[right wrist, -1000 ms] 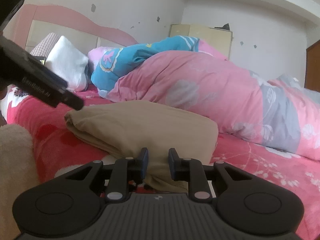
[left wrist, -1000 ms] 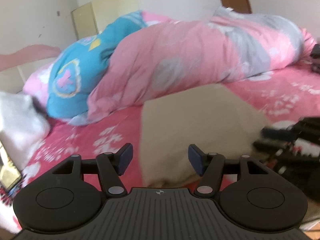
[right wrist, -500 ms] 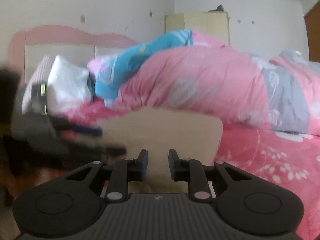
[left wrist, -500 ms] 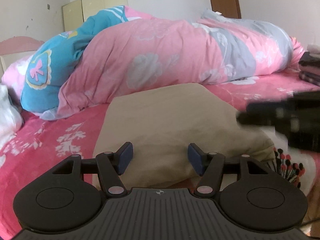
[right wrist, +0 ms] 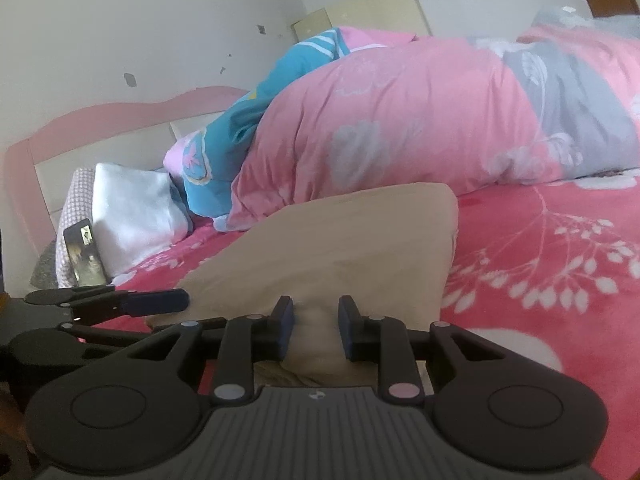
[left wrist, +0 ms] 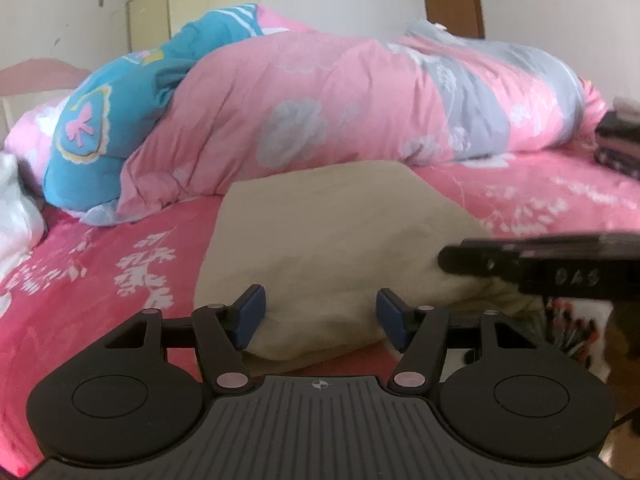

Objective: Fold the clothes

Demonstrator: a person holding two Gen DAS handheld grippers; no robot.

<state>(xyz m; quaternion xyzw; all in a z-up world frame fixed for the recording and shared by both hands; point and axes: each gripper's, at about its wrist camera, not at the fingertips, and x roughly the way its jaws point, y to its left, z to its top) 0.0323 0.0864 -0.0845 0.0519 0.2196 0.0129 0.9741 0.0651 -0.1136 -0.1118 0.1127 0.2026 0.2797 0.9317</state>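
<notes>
Lying folded on the bed [left wrist: 100, 280], the tan garment [left wrist: 332, 240] has its near edge between both pairs of fingers. The left gripper [left wrist: 320, 316] stands released, its blue pads wide apart with the cloth's front fold between them and not touched. The right gripper [right wrist: 316, 328] has its fingers much closer together; a bunched bit of the tan edge sits in the narrow gap, and whether the pads actually press it I cannot tell. In the left wrist view that other tool crosses the right side as a dark, blurred bar hiding the garment's right corner; in the right wrist view the left tool covers its left corner. The garment is a smooth, thick, flat stack with rounded folds, plain beige. Beyond it lies a heaped pink quilt [left wrist: 340, 108], a blue cover [left wrist: 112, 128], a white pillow [right wrist: 132, 216], and a phone [right wrist: 86, 254] propped against it.
</notes>
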